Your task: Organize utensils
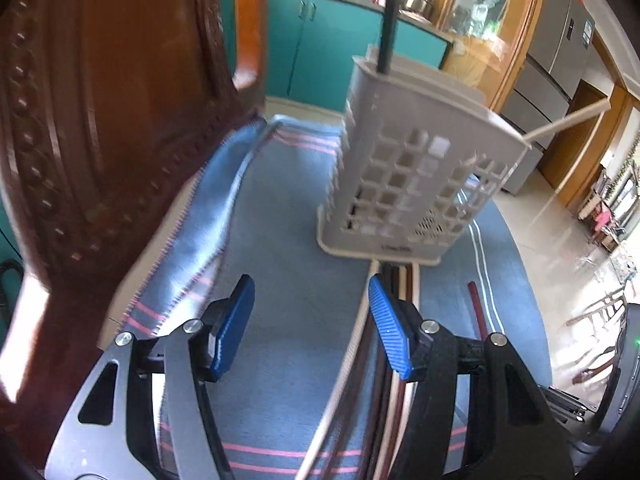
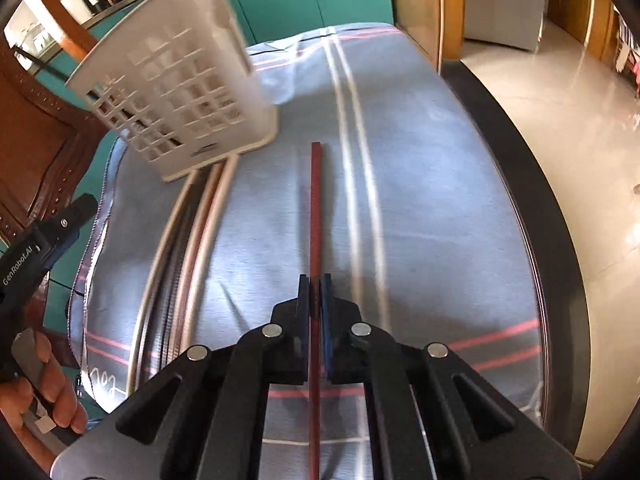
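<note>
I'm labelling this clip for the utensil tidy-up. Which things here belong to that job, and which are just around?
In the job:
white utensil basket
red chopstick in the right tongs
loose chopsticks
left tongs, open

Just around:
striped blue cloth
carved wooden chair
teal cabinets
fridge

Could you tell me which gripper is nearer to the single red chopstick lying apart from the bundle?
Right. The right gripper is shut on the red chopstick, holding it between its pads. The left gripper is open over the blue cloth, beside the bundle of chopsticks.
</note>
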`<state>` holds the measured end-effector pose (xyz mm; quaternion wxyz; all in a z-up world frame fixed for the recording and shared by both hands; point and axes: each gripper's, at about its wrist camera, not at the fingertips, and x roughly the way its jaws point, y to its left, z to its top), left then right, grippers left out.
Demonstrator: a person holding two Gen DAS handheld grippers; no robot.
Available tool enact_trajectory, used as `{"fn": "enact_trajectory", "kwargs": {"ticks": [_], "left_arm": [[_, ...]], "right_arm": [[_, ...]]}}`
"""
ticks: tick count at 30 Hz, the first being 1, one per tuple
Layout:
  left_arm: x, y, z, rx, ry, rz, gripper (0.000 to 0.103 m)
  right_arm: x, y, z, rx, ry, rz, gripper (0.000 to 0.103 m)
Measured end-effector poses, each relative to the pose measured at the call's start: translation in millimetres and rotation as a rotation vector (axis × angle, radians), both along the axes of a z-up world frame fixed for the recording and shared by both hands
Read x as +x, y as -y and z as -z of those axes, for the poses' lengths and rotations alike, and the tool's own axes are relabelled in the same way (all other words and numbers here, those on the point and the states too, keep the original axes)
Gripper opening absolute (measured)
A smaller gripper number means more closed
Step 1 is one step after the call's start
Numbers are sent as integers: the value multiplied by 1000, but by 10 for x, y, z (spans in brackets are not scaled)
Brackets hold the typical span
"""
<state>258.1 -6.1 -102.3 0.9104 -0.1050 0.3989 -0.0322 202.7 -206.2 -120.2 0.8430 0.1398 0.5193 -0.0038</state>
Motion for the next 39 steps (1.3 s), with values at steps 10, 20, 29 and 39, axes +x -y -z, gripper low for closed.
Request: {"fn": "enact_trajectory", "kwargs": {"ticks": [10,20,29,39], "left_arm": [[119,171,255,-29,-108,48,64],[189,489,501,-6,-201,180,73],[177,714,541,97,-166,208,52],[293,314,483,-128,-200,154,7]], "right_arm": [[7,-4,-9,1,22,-7,13],[-13,56,2,11,37,9,25],[-10,67,20,19,35,8,26],[-13,106,6,21,35,24,26]]}}
